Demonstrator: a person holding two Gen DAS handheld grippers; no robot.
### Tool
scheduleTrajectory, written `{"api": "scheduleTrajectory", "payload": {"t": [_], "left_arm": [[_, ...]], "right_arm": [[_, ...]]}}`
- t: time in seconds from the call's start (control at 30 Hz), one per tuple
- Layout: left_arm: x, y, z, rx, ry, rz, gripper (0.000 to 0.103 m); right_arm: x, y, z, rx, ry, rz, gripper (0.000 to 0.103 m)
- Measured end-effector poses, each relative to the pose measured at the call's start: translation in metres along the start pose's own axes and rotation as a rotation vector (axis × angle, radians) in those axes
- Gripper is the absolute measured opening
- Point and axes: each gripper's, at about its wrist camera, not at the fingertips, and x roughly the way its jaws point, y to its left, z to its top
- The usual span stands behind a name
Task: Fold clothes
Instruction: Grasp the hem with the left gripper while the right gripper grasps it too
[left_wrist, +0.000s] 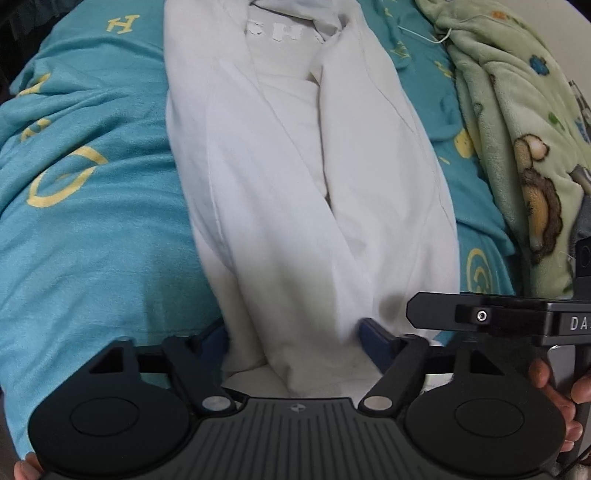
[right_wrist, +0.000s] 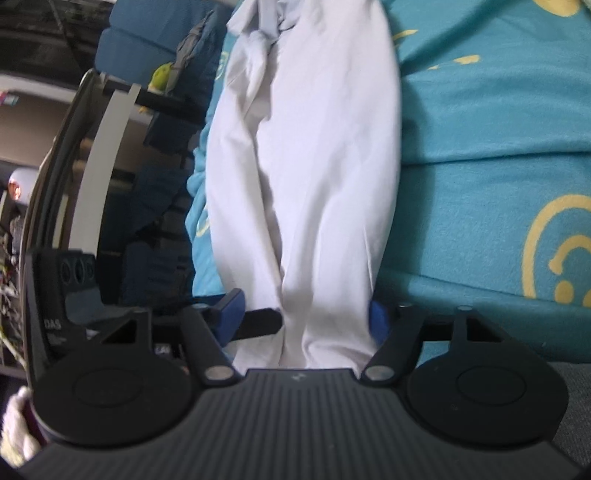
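A white garment (left_wrist: 295, 166) lies lengthwise on a teal bedspread (left_wrist: 92, 221), its two sides folded in toward the middle. My left gripper (left_wrist: 295, 338) stands wide around its near end, blue pads on both sides of the cloth; I cannot tell if they pinch it. The right gripper's black body (left_wrist: 480, 314) shows at the right of this view. In the right wrist view the same white garment (right_wrist: 306, 166) runs away from my right gripper (right_wrist: 306, 314), whose blue pads (right_wrist: 231, 312) sit on both sides of the bunched end.
A green fleece blanket (left_wrist: 517, 129) with cartoon animals lies along the right of the bed. The teal bedspread (right_wrist: 480, 147) has yellow prints. Beyond the bed's edge in the right wrist view are dark furniture and a curved chair frame (right_wrist: 74, 166).
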Motion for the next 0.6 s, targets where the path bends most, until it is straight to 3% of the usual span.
{"api": "scheduleTrajectory", "payload": {"t": [0.03, 0.07, 0.17, 0.2, 0.27, 0.4, 0.6], "left_arm": [[-0.001, 0.000, -0.001, 0.002, -0.002, -0.002, 0.061], [-0.002, 0.000, -0.002, 0.002, -0.005, -0.005, 0.051], [-0.011, 0.001, -0.004, -0.002, -0.024, -0.014, 0.028], [-0.014, 0.001, -0.005, -0.003, -0.034, -0.021, 0.020], [-0.025, 0.003, -0.007, -0.009, -0.067, -0.048, 0.015], [-0.056, 0.004, -0.016, -0.035, -0.186, -0.118, 0.013], [-0.119, 0.015, -0.037, -0.134, -0.405, -0.291, 0.012]], "right_arm": [[0.000, 0.001, 0.000, -0.006, -0.001, -0.005, 0.046], [0.000, 0.001, 0.000, -0.012, -0.003, -0.009, 0.031], [-0.005, 0.003, 0.001, -0.031, -0.028, -0.010, 0.014], [-0.007, 0.004, 0.001, -0.036, -0.038, -0.006, 0.013], [-0.016, 0.003, 0.003, -0.037, -0.071, 0.029, 0.010], [-0.034, 0.002, 0.006, -0.036, -0.138, 0.102, 0.009], [-0.070, 0.004, 0.011, -0.049, -0.204, 0.238, 0.008]]}}
